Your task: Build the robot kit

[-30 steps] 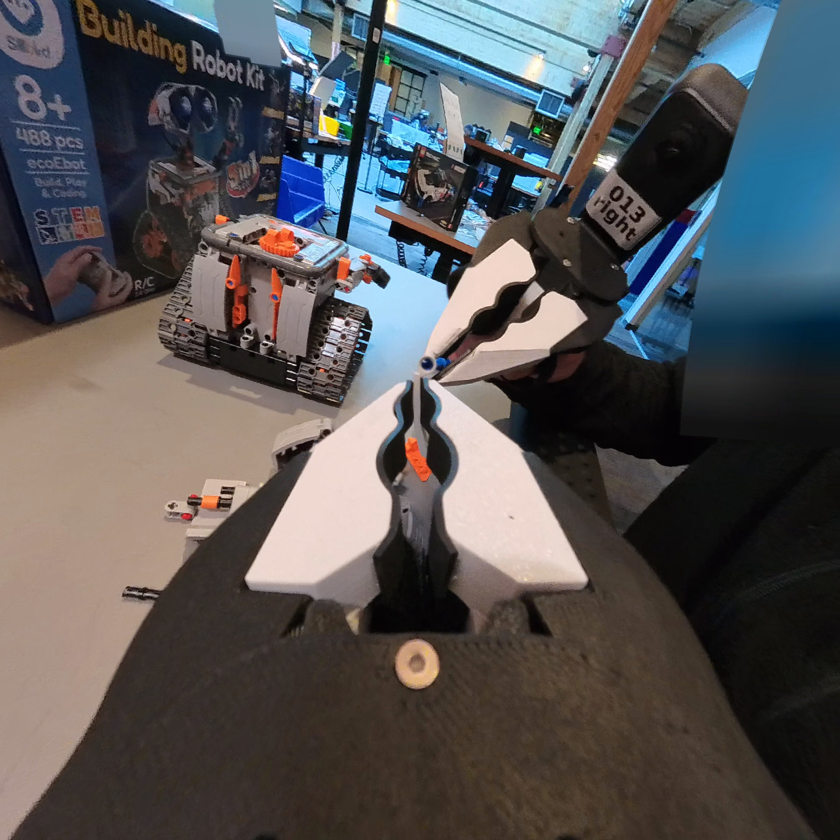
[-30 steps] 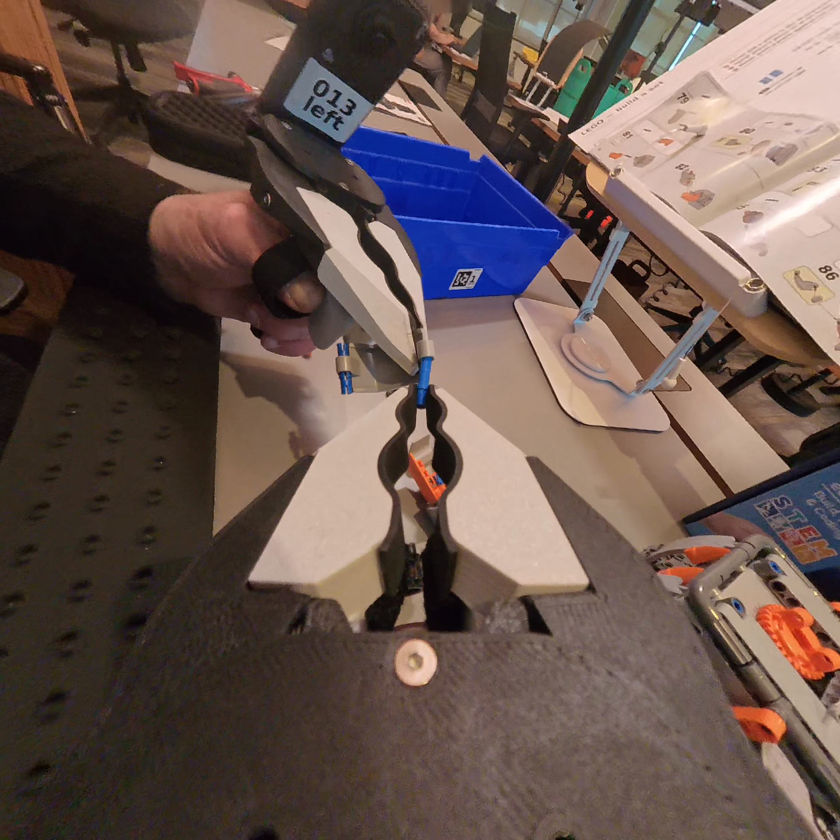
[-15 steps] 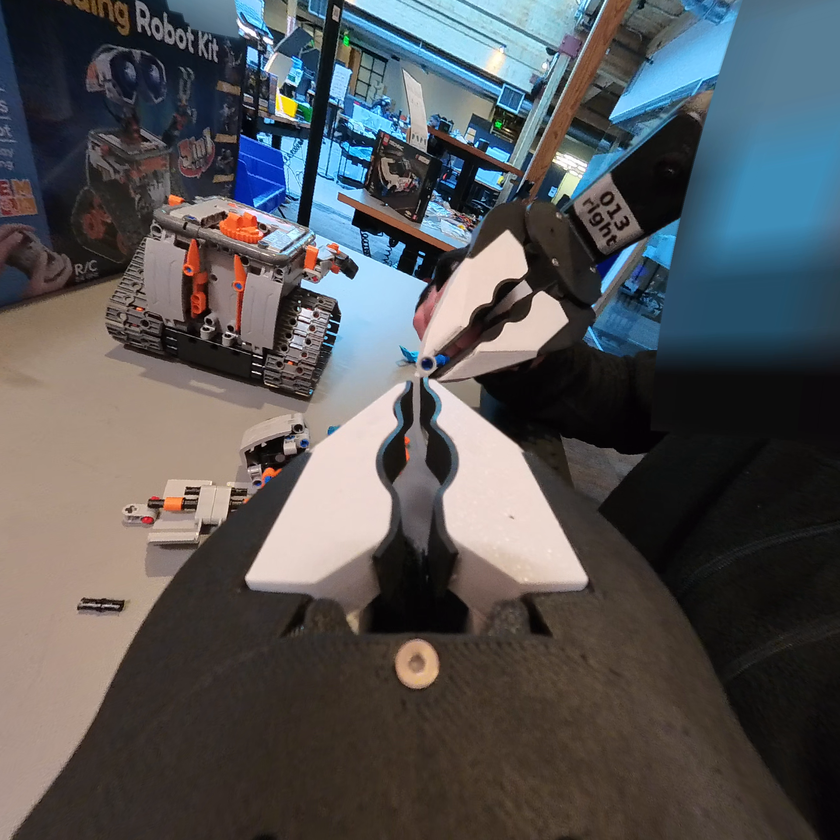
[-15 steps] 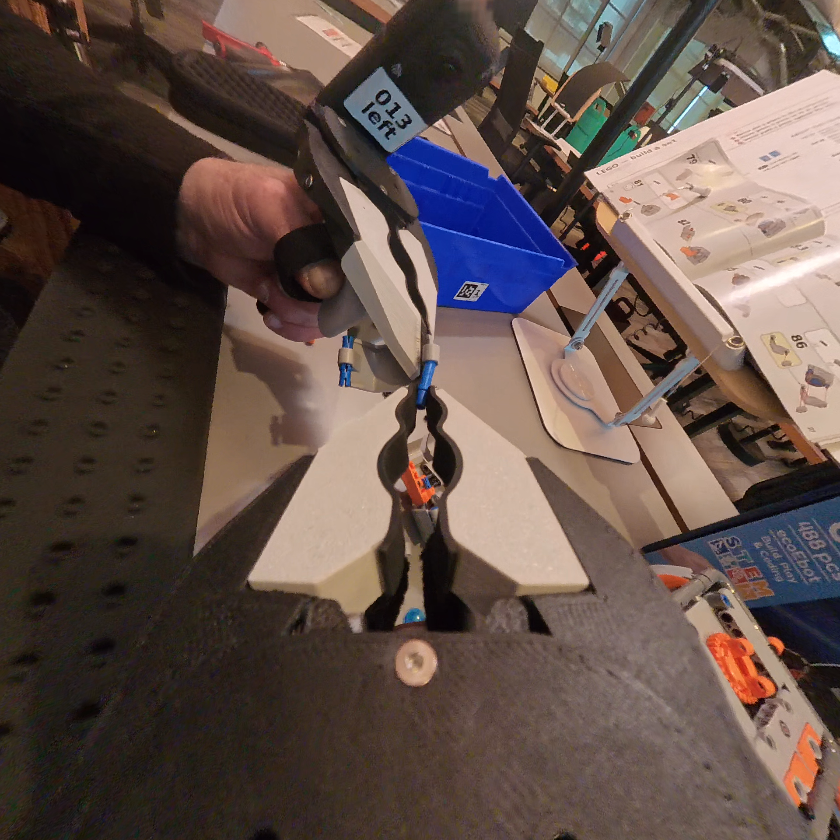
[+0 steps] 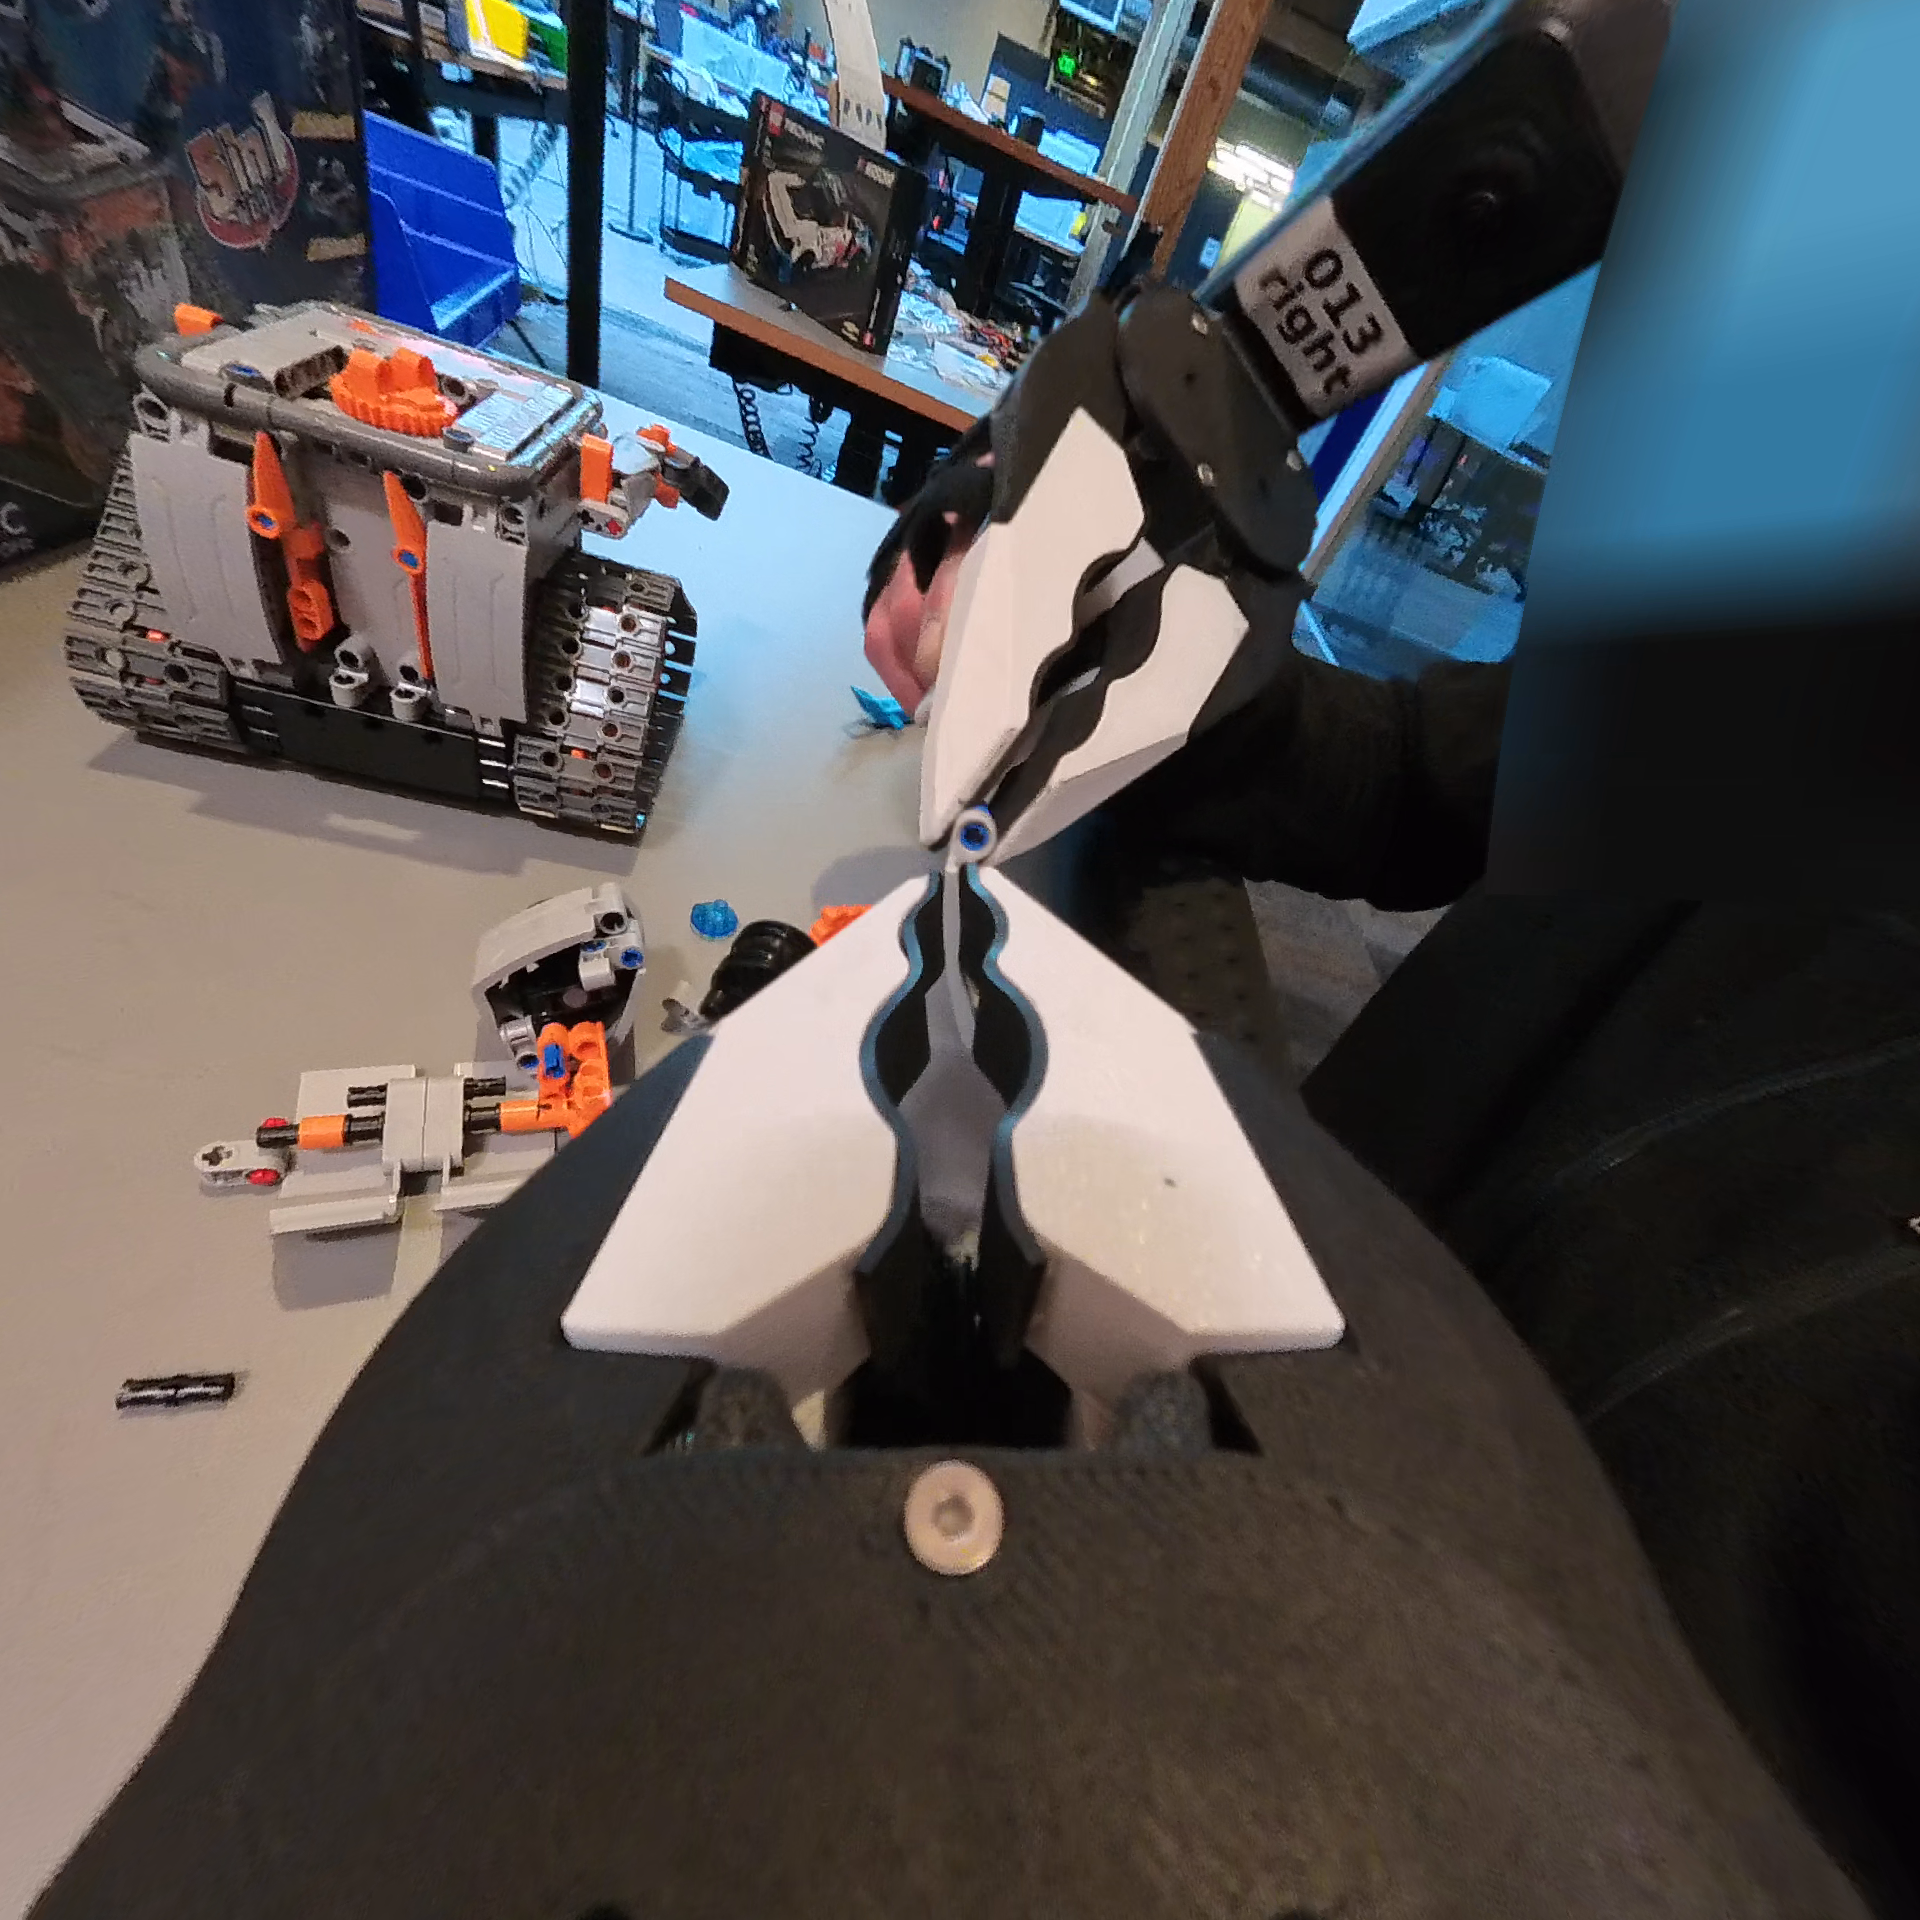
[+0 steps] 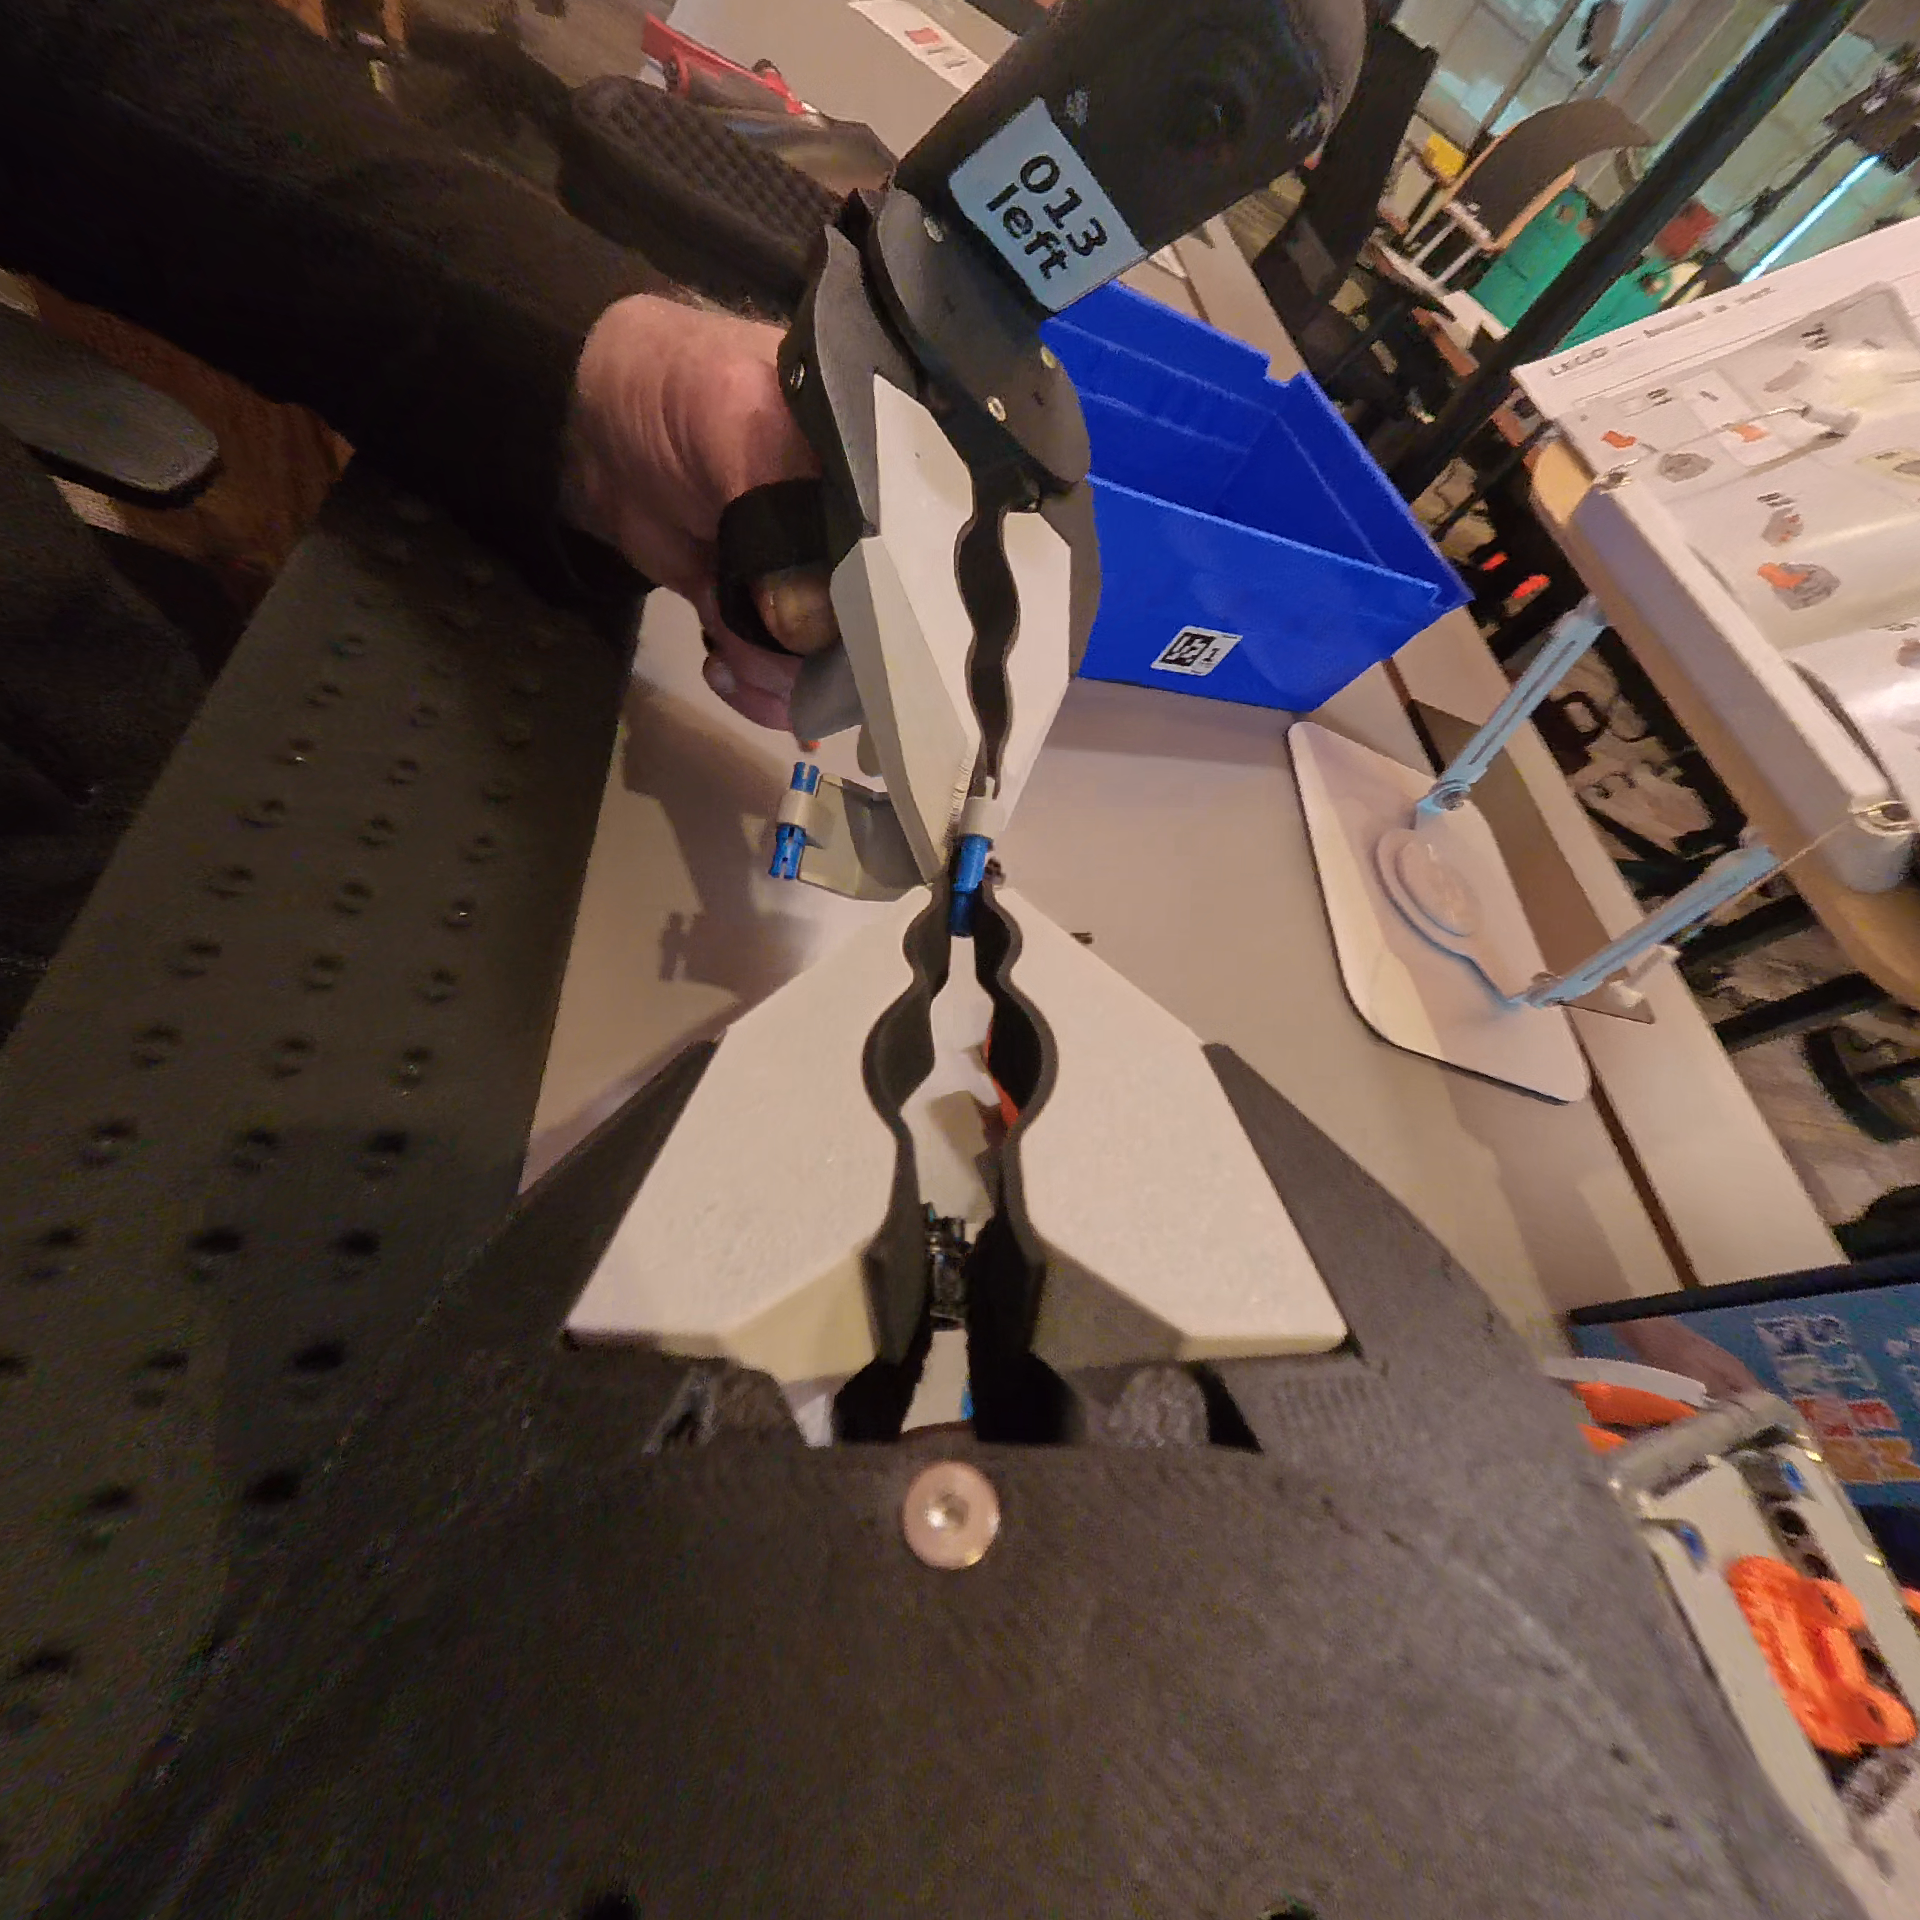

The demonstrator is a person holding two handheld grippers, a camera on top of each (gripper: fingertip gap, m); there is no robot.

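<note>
We see a grey, black and orange toy vehicle (image 5: 364, 561) on a pale grey worktop (image 5: 156, 935), a blue pin (image 6: 968, 871) between white jaws lined in black, and a bright blue bin (image 6: 1247, 540).

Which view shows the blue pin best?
Right wrist view: the blue pin shows side-on, its length running from the grey piece in the left gripper into the right gripper. Left wrist view shows only its round end.

Loose parts (image 5: 416, 1127) and tracked robot (image 5: 374, 561) crowd left tabletop (image 5: 156, 966).
</note>
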